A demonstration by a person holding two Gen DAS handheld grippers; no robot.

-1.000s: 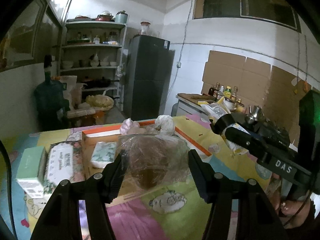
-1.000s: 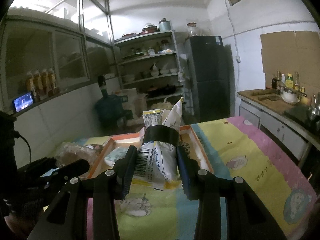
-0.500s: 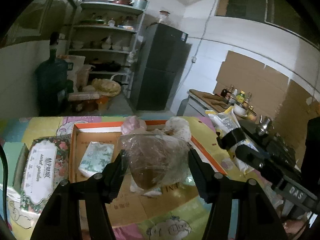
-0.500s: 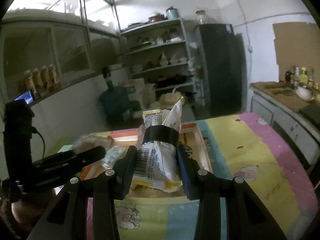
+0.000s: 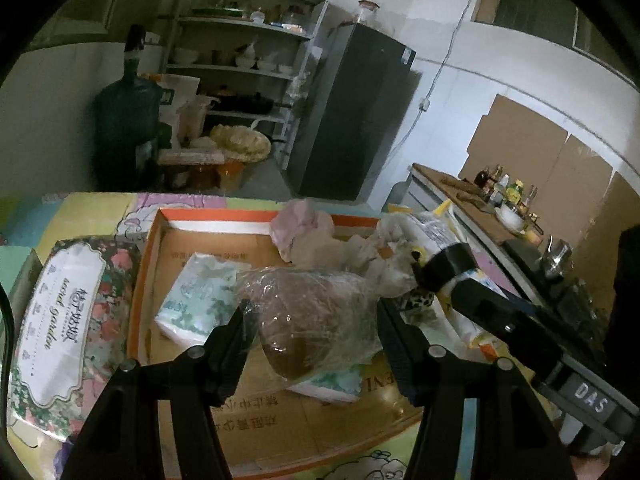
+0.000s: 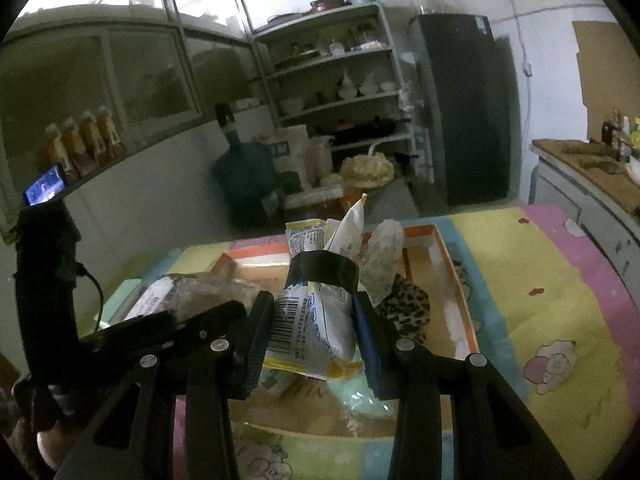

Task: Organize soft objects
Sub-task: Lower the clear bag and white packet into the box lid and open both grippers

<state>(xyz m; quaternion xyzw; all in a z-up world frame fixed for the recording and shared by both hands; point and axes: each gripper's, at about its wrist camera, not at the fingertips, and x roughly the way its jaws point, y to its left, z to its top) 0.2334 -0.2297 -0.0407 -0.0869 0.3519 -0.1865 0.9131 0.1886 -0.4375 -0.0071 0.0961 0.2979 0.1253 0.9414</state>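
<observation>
Over the orange-rimmed cardboard tray [image 5: 256, 216], left wrist view, the left gripper [image 5: 314, 322] clamps a clear plastic bag [image 5: 316, 312] with tissue packs [image 5: 200, 296] at 9 o'clock; right wrist view, the right gripper [image 6: 314, 328] pinches a banded snack packet [image 6: 316, 312] above the same tray, leopard-print cloth [image 6: 408, 310] at 3 o'clock.

A tall dark refrigerator [image 5: 356, 116] stood against the back wall, with an open metal shelf unit [image 5: 244, 40] of bowls and pots just beside it. A large blue water jug [image 5: 126, 120] sat on the floor near the shelves. Along the side wall ran a counter [image 5: 472, 204] carrying bottles [image 5: 508, 190], under sheets of cardboard [image 5: 532, 152] fixed to the wall. A small lit screen [image 6: 44, 188] glowed on a ledge.
</observation>
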